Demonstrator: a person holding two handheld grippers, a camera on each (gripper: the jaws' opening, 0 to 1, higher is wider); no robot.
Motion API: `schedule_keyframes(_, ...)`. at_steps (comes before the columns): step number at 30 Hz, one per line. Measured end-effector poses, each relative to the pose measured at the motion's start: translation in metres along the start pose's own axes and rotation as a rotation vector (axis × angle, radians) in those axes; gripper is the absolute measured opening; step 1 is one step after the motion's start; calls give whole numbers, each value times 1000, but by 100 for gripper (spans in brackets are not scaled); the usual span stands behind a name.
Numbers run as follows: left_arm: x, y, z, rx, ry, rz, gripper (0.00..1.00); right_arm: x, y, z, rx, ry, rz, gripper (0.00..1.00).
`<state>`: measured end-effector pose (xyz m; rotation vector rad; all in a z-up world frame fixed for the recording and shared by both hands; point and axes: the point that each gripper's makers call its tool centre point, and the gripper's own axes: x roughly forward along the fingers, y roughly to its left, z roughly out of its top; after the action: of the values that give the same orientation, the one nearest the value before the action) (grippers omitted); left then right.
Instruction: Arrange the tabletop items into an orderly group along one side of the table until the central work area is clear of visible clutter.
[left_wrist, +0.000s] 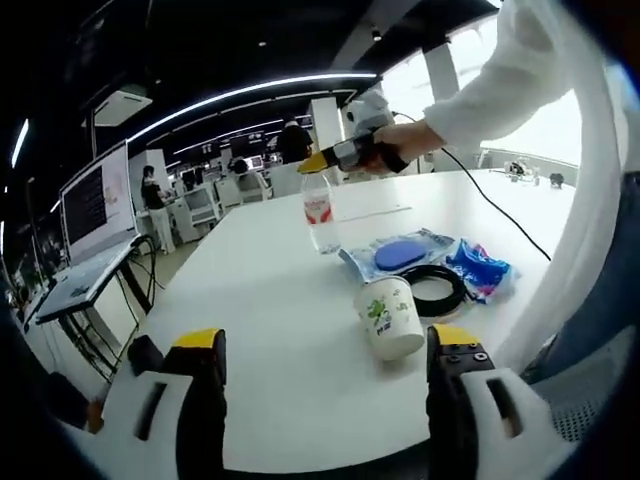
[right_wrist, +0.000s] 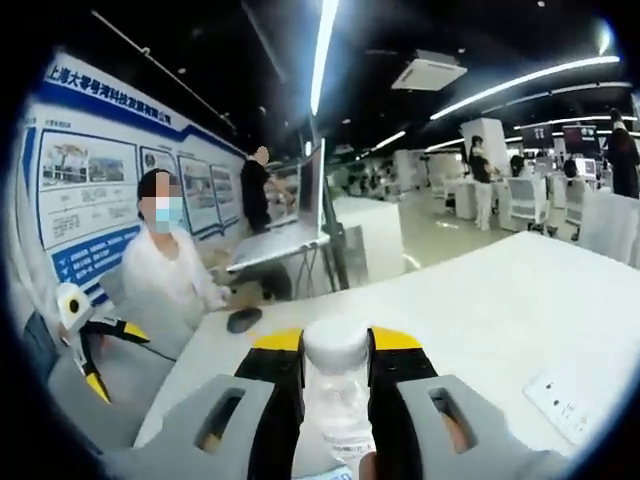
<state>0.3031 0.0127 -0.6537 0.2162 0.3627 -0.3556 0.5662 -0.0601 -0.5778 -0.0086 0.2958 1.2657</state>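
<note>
left gripper view: left gripper (left_wrist: 325, 372) hangs low over the near edge of the white table (left_wrist: 260, 300), its 2 jaws wide apart with nothing between them. a paper cup (left_wrist: 390, 317) with green print stands just ahead of the right-hand jaw. touching or just behind the cup lies a black ring (left_wrist: 438, 288); past it a blue disc (left_wrist: 400, 254) rests on a clear packet (left_wrist: 398, 255), and a blue wrapper (left_wrist: 480, 268) lies beside the ring. further back a clear water bottle (left_wrist: 318, 210) stands upright near the table's middle. the right gripper (left_wrist: 318, 163) comes in from the right, held by a hand (left_wrist: 400, 145), and clamps the bottle at its cap.

right gripper view: right gripper (right_wrist: 335, 360) has its 2 yellow-tipped jaws closed against the bottle's neck, white cap (right_wrist: 335, 342) between them. a seated person (right_wrist: 165, 275) and a mouse (right_wrist: 243, 319) are at the table's far side.
</note>
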Motion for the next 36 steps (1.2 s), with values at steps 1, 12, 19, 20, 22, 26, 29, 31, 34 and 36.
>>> schedule_keyframes(1, 0, 0, -1, 4, 8, -2, 84, 1, -1, -2, -9, 2, 3, 21)
schedule_keyframes(12, 2, -4, -8, 20, 44, -21, 80, 6, -30, -15, 22, 14, -32, 21)
schedule_keyframes(19, 3, -4, -19, 52, 107, -23, 77, 14, -36, -16, 6, 20, 5, 21)
schedule_keyframes(20, 3, -4, -18, 51, 104, -22, 77, 14, -32, -16, -6, 23, 18, 21)
schedule_keyframes(22, 2, -4, -18, 48, 107, -21, 77, 15, -28, -17, -38, 33, 44, 21)
schedule_keyframes(26, 2, -5, -20, 49, 116, -32, 75, 10, -25, -20, -39, 8, 54, 21)
schedule_keyframes(29, 2, -5, -20, 54, 118, -31, 74, 7, -23, -19, -46, -3, 68, 21)
schedule_keyframes(31, 2, -5, -20, 54, 121, -30, 74, 7, -21, -21, -77, 20, 92, 21)
schedule_keyframes(34, 1, -6, -21, 58, 125, -32, 74, 11, -19, -21, -115, 64, 108, 21)
schedule_keyframes(36, 1, -6, -22, 62, 131, -34, 73, 12, -22, -23, -108, 72, 125, 20)
